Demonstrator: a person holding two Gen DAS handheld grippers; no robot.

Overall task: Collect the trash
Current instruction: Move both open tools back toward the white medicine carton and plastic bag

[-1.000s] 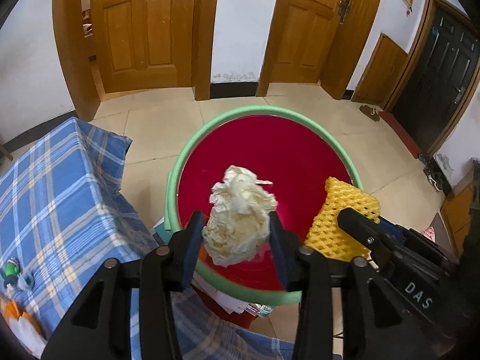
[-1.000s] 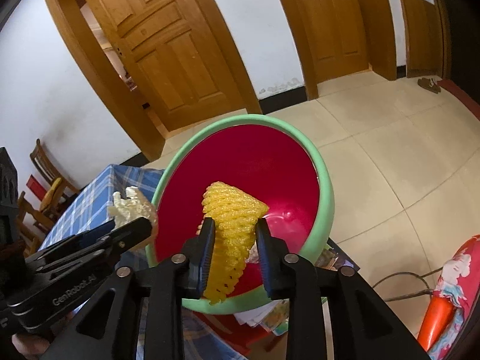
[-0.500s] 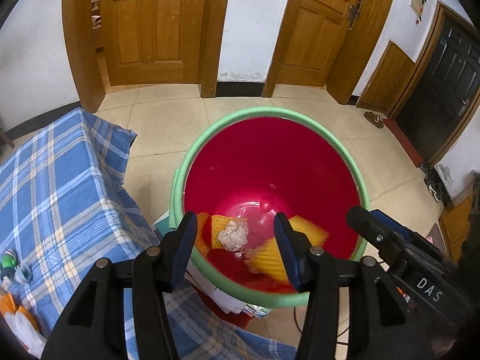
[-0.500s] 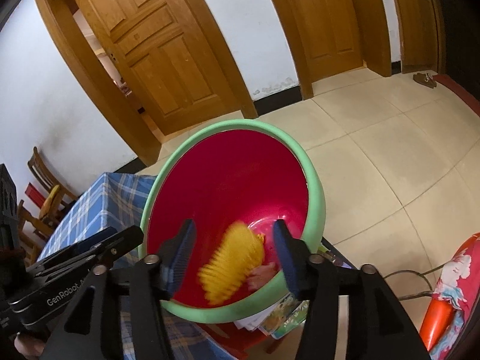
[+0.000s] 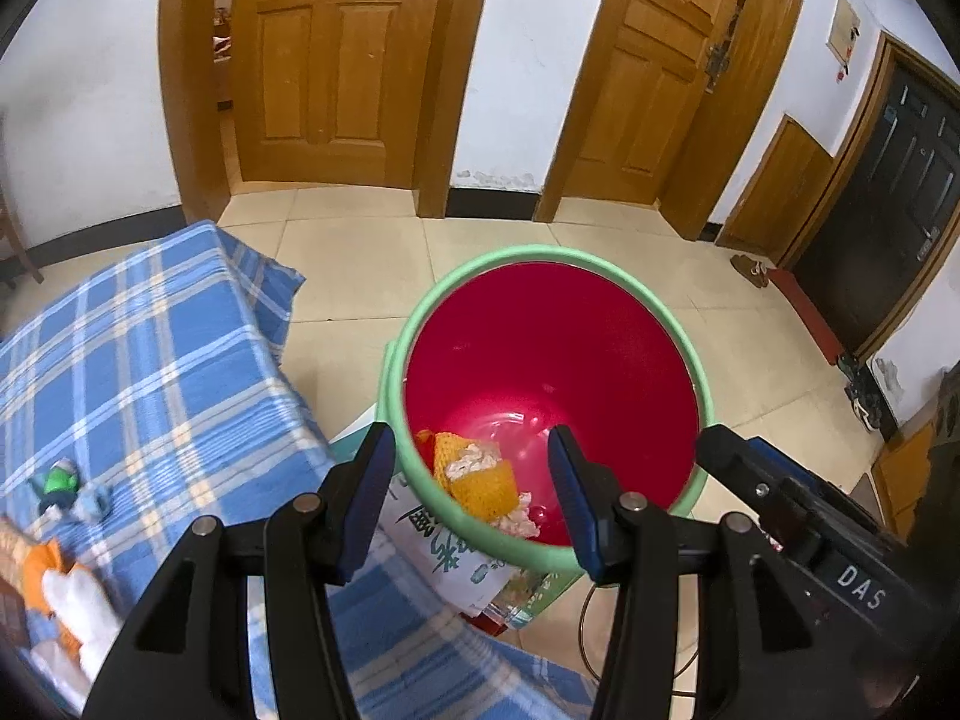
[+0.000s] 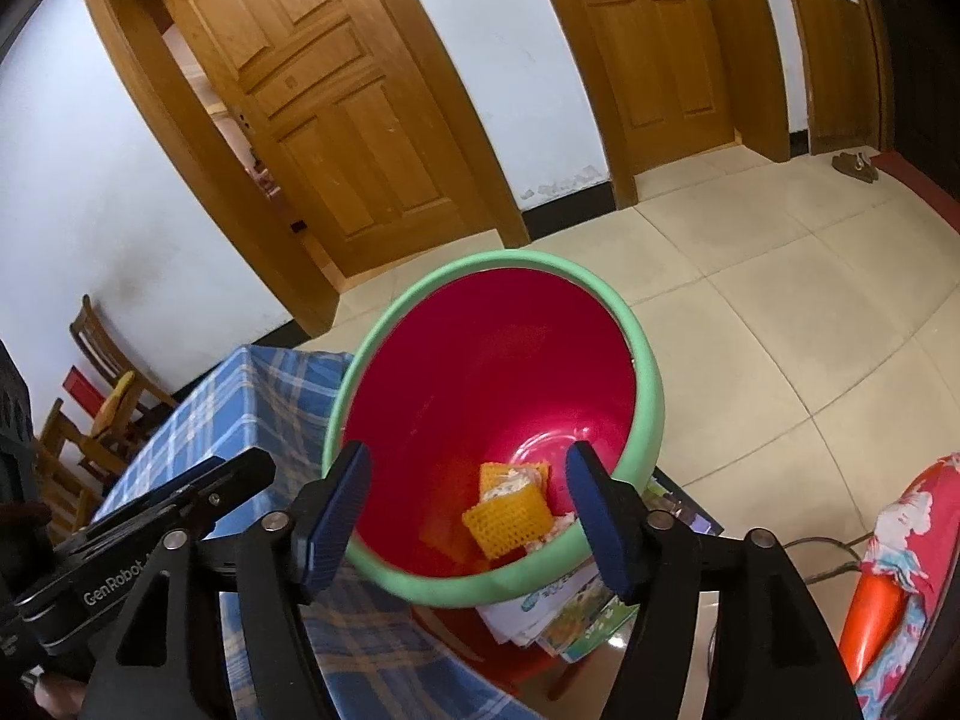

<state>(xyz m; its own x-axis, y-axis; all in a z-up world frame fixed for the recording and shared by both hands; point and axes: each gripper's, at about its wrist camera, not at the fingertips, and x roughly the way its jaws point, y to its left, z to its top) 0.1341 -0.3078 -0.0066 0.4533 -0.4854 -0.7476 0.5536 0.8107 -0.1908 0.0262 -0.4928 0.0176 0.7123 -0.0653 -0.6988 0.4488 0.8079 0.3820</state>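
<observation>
My left claw (image 5: 471, 495): lower centre of its view, spread wide, nothing between the blue pads.
My right claw (image 6: 465, 513): lower centre of its view, equally wide and empty; its black body also shows at the right edge of the left view.
Bin rim (image 5: 474, 273): green, just past both sets of tips, mouth tilted up toward me.
Trash in bin: yellow foam net (image 5: 480, 477) and crumpled tissue (image 5: 474, 456) lie together on the red bottom, low in frame between my left pads; the same net (image 6: 510, 516) shows between my right pads.
Leftover trash: small green and blue scraps (image 5: 66, 489) on the blue plaid cloth (image 5: 138, 360), at the left edge of the left view.
Key relation: those scraps lie left of and behind my left claw, so I judge the left is nearer and must swing back left; their long axis is too small to tell.
Far: tiled floor, wooden doors (image 5: 318, 54) at top.
</observation>
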